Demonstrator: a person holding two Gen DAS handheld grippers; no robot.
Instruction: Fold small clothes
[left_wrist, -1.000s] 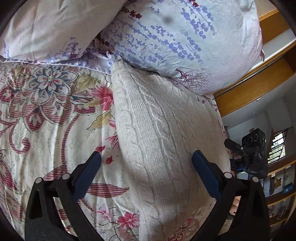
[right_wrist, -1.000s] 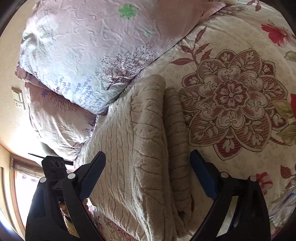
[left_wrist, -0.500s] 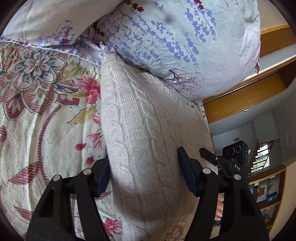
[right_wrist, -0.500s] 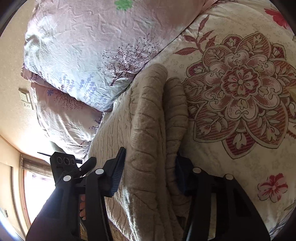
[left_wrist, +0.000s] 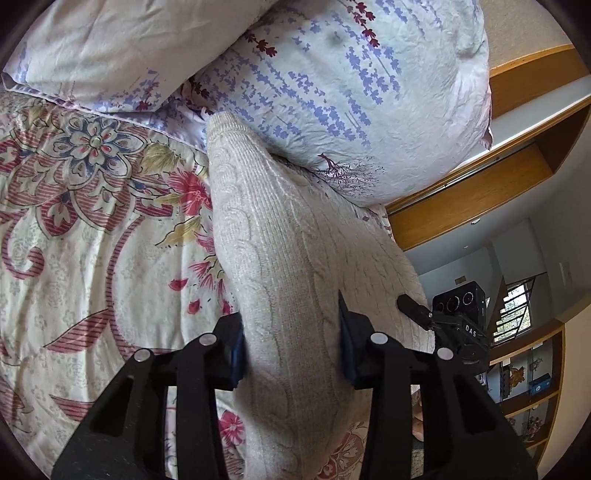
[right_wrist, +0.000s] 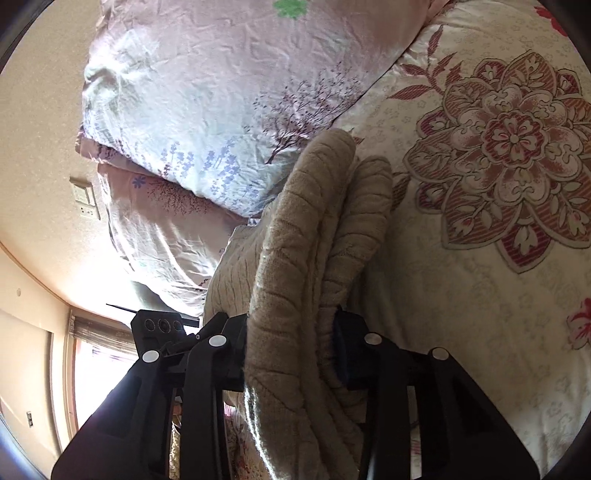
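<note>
A folded cream cable-knit sweater (left_wrist: 280, 251) lies on a floral bedspread (left_wrist: 92, 240), its far end against the pillows. My left gripper (left_wrist: 291, 347) is shut on the sweater's near left side, the knit bunched between its blue pads. In the right wrist view the sweater (right_wrist: 314, 229) shows as thick stacked folds. My right gripper (right_wrist: 291, 350) is shut on those folds at the near right side. The other gripper shows at the side of each view, the right one (left_wrist: 454, 317) and the left one (right_wrist: 159, 328).
Two floral pillows (left_wrist: 332, 74) are stacked at the head of the bed, touching the sweater's far end. A wooden headboard ledge (left_wrist: 480, 192) and shelves (left_wrist: 532, 387) lie beyond. A wall with a switch plate (right_wrist: 85, 199) and a bright window (right_wrist: 96, 369) are at the left.
Both grippers went from wide open around the sweater's near edge to shut on it. The knit now bunches up between each pair of pads.
</note>
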